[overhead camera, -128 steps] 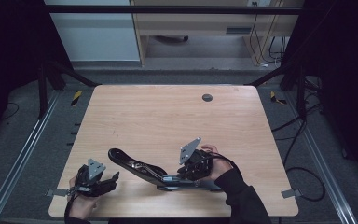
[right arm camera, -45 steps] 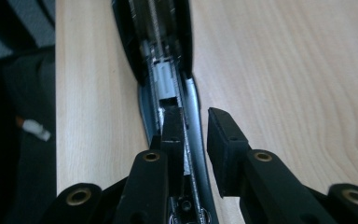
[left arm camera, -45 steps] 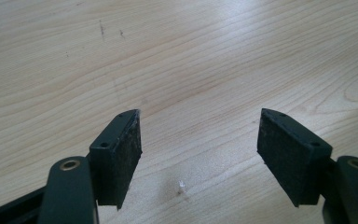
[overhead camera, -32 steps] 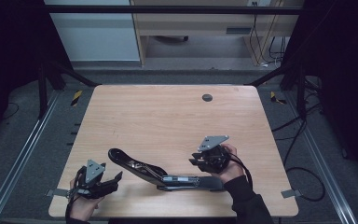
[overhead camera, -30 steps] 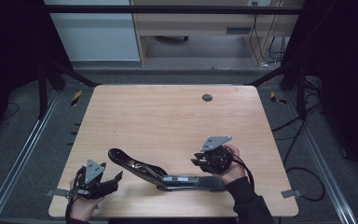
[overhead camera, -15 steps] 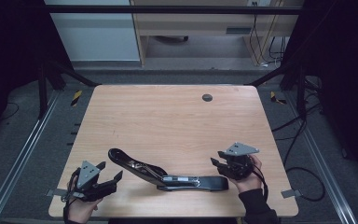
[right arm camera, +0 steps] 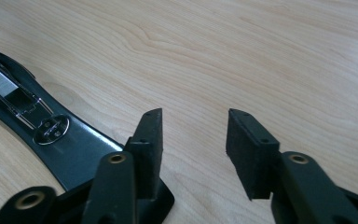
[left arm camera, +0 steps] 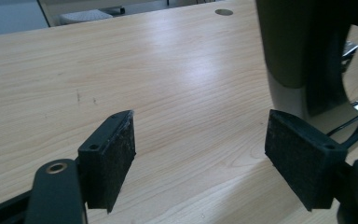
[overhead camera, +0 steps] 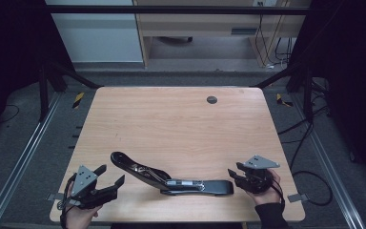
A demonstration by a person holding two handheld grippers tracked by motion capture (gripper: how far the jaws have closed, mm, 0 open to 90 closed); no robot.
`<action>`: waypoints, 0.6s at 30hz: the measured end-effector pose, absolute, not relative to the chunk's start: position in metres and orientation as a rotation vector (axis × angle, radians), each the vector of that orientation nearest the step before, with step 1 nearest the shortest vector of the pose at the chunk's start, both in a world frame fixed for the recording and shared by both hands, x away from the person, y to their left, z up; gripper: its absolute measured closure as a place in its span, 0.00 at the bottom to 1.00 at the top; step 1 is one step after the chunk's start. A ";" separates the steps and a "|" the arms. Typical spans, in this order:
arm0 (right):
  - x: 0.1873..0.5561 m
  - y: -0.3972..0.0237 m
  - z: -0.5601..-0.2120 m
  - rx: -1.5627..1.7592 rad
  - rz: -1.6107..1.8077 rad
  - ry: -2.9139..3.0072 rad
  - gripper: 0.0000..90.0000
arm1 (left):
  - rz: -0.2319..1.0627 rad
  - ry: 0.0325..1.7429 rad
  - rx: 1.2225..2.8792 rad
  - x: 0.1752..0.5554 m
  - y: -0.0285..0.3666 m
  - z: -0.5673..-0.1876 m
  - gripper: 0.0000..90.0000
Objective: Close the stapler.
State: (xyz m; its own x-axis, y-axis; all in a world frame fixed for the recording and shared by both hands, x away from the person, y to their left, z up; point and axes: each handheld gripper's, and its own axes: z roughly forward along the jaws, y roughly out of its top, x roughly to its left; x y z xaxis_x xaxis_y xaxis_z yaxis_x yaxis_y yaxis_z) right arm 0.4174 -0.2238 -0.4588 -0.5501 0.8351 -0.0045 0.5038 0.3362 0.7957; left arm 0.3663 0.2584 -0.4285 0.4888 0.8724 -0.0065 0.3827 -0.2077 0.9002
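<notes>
Light wooden desk (overhead camera: 181, 124), dark floor and rails around it; we note a small round grommet (overhead camera: 211, 99) near the far edge. The long black stapler (overhead camera: 171, 175) lies opened flat near the front edge, its metal staple channel exposed. Left gripper (overhead camera: 110, 177) sits just beside the stapler's raised end, fingers (left arm camera: 108, 156) wide apart, having just been opening, nothing between them. Right gripper (overhead camera: 234, 172) sits just off the flat end, fingers (right arm camera: 249, 144) apart, just opening, nothing between.

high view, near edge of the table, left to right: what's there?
Left tool, jaws apart → long black stapler, opened out flat on the table → right tool, jaws apart, just off the stapler's right end.
</notes>
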 end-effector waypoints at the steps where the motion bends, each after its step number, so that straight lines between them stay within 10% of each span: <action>1: 0.416 -0.224 -0.459 1.189 1.087 2.185 0.61 | 0.652 1.051 1.798 0.365 0.257 -0.428 0.26; 18: 0.407 -0.228 -0.463 1.205 1.128 2.213 0.69 | 0.647 0.976 1.794 0.353 0.241 -0.414 0.26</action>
